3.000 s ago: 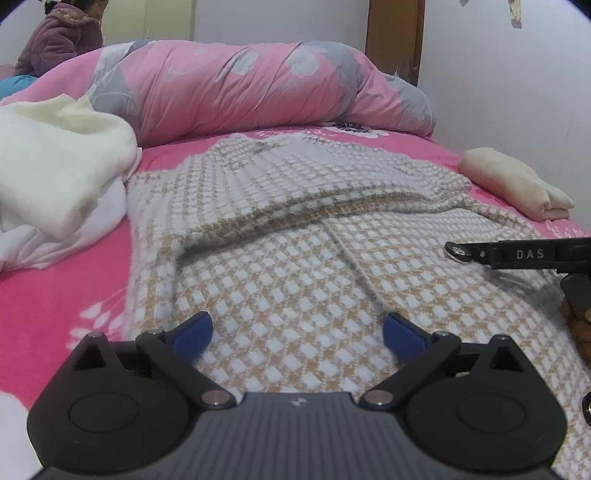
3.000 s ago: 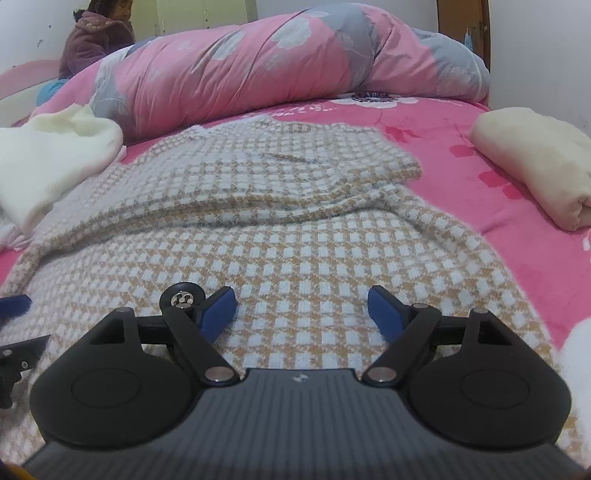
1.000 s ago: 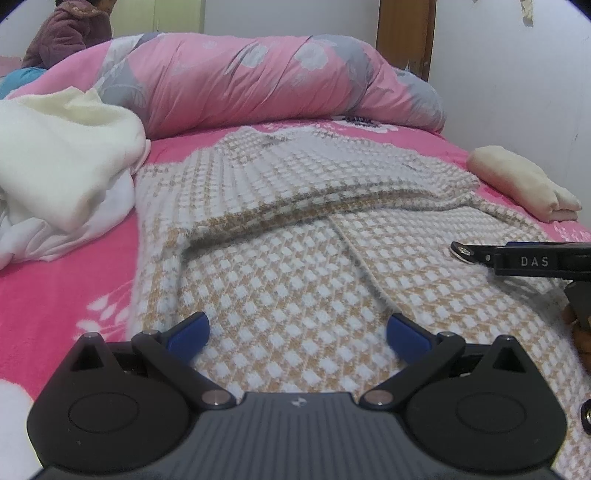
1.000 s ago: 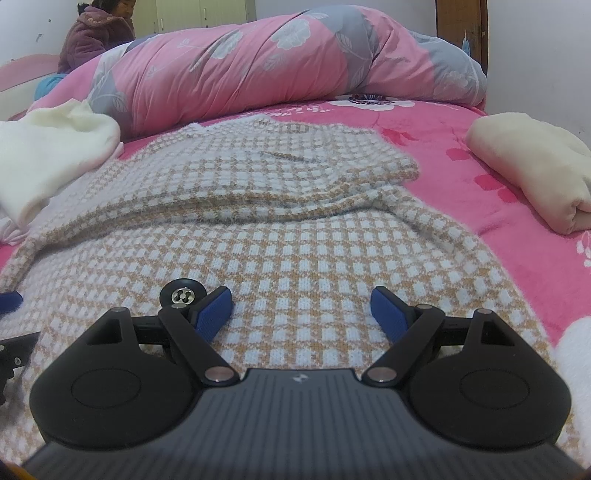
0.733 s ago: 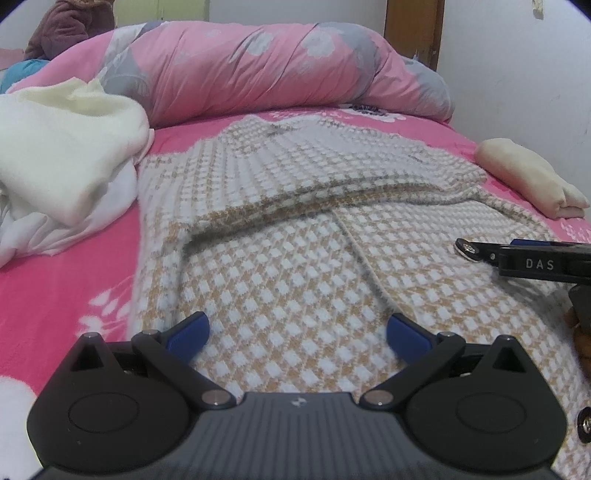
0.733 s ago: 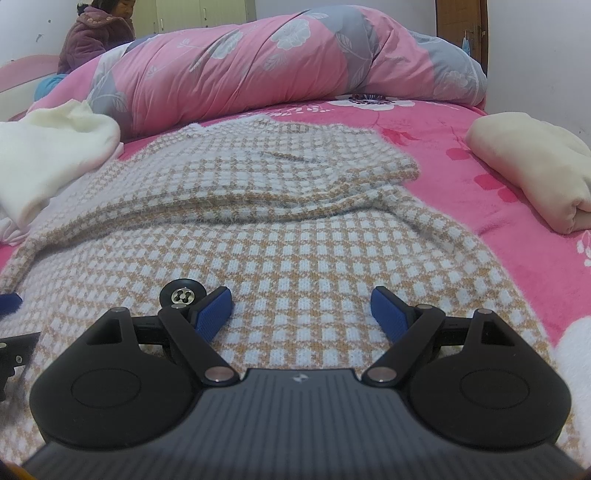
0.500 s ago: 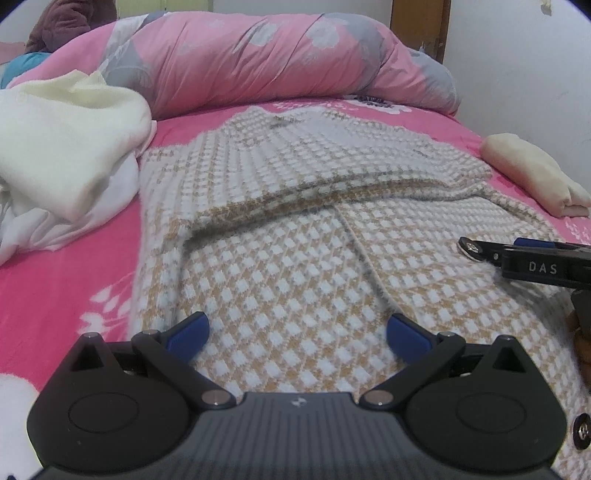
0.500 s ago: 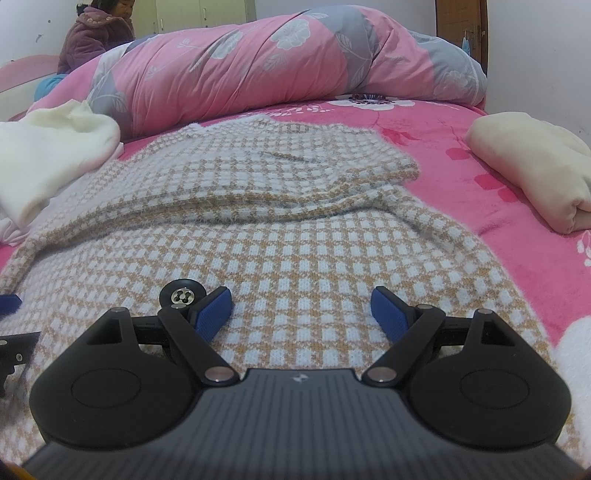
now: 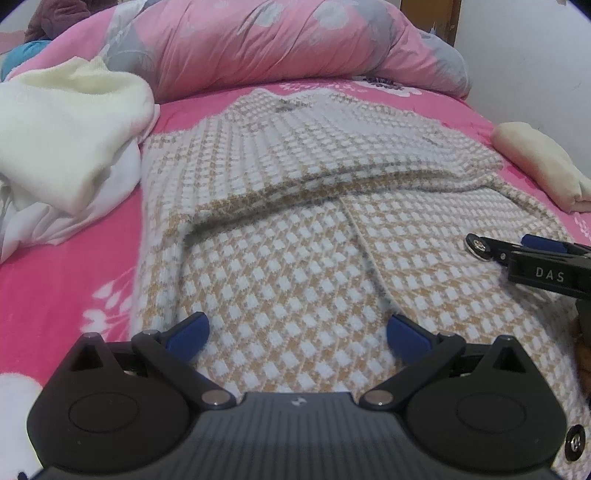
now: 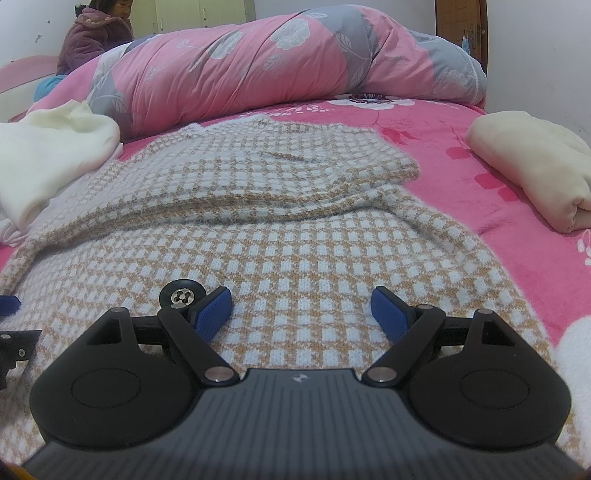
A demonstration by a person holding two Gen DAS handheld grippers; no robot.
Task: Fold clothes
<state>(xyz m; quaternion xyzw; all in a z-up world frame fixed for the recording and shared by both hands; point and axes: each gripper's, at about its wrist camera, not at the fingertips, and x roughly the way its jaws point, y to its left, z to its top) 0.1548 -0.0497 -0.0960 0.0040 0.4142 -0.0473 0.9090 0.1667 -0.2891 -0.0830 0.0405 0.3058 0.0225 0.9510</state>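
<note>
A tan-and-white checked knit sweater (image 9: 295, 221) (image 10: 295, 236) lies spread on the pink bed, with its far part folded over into a ridge across the middle. My left gripper (image 9: 297, 334) hovers low over the sweater's near part, jaws wide apart, nothing between the blue pads. My right gripper (image 10: 301, 308) stands open the same way over the near hem, its pads clear of the cloth. The right gripper's side (image 9: 535, 266) shows at the right edge of the left wrist view.
A heap of white and cream garments (image 9: 62, 155) (image 10: 40, 162) lies left of the sweater. A folded cream garment (image 9: 543, 166) (image 10: 532, 166) sits at the right. A rolled pink flowered quilt (image 10: 280, 62) lines the far side. A person (image 10: 96, 33) sits beyond it.
The left wrist view has tipped downward, so the quilt and the sweater sit higher in it. The right gripper has kept still. Both grippers stay open.
</note>
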